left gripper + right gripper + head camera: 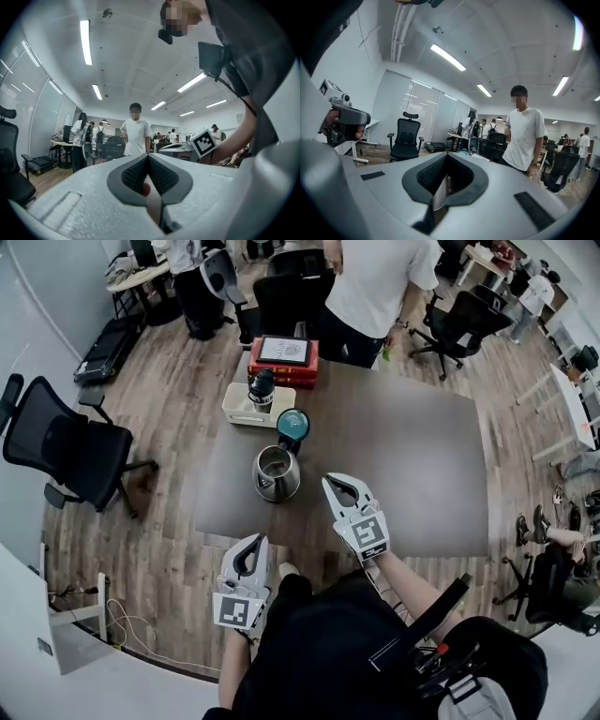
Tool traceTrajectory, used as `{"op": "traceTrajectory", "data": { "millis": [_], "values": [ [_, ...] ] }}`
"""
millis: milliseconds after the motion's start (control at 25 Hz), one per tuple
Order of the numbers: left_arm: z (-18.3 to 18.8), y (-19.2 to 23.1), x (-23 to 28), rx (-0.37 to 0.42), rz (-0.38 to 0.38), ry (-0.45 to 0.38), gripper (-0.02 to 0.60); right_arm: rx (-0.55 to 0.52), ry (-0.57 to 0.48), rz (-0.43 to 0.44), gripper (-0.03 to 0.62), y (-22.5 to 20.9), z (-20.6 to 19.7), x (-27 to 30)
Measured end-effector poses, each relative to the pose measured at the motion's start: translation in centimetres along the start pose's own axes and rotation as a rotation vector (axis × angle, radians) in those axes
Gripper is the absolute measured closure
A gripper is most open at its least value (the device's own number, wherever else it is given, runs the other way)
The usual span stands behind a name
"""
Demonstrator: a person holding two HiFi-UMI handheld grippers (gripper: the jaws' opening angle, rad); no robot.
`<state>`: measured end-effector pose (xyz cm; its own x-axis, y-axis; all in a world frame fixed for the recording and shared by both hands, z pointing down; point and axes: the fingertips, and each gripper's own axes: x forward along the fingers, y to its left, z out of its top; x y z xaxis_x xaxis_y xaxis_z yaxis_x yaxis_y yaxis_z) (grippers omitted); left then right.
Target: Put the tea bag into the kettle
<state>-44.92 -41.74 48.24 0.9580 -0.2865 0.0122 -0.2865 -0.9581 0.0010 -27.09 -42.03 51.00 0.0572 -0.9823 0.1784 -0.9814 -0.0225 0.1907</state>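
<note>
The steel kettle [277,473] stands with its top open near the table's front left, and its inside is too dim to read. No tea bag shows in any view. My right gripper [328,480] hovers just right of the kettle with its jaws together and nothing visibly between them; in the right gripper view [446,154] its tips meet. My left gripper [255,540] is off the table's front edge, below the kettle, also shut and empty; its tips touch in the left gripper view [148,156].
Behind the kettle are a teal-topped cup [292,424], a beige box with a black bottle [260,390], and red books under a tablet [283,356]. A person in a white shirt [375,287] stands at the dark table's [412,465] far edge. A black office chair [66,451] is left.
</note>
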Motion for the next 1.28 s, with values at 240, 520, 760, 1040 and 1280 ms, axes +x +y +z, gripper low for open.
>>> {"op": "traceTrajectory", "data": {
  "millis": [240, 520, 760, 1040, 1280],
  "values": [
    [-0.3, -4.3, 5.3, 0.011, -0.157, -0.004, 0.584, 0.024, -0.035, -0.1, 0.586, -3.6, -0.8, -5.0],
    [-0.6, -12.2, 9.8, 0.031, -0.354, 0.058, 0.584, 0.09, -0.069, -0.234, 0.586, -7.3, -1.9, -12.5],
    [0.4, -18.0, 14.2, 0.061, -0.493, 0.037, 0.584, 0.107, -0.081, -0.354, 0.586, -10.7, -3.2, -18.3],
    [0.4, -26.9, 17.8, 0.056, -0.679, 0.039, 0.584, 0.132, -0.092, -0.548, 0.586, -15.5, -4.9, -26.3],
    [0.5, -35.2, 20.6, 0.071, -0.834, 0.026, 0.584, 0.188, -0.075, -0.691, 0.588, -18.1, -7.3, -33.1]
  ]
}}
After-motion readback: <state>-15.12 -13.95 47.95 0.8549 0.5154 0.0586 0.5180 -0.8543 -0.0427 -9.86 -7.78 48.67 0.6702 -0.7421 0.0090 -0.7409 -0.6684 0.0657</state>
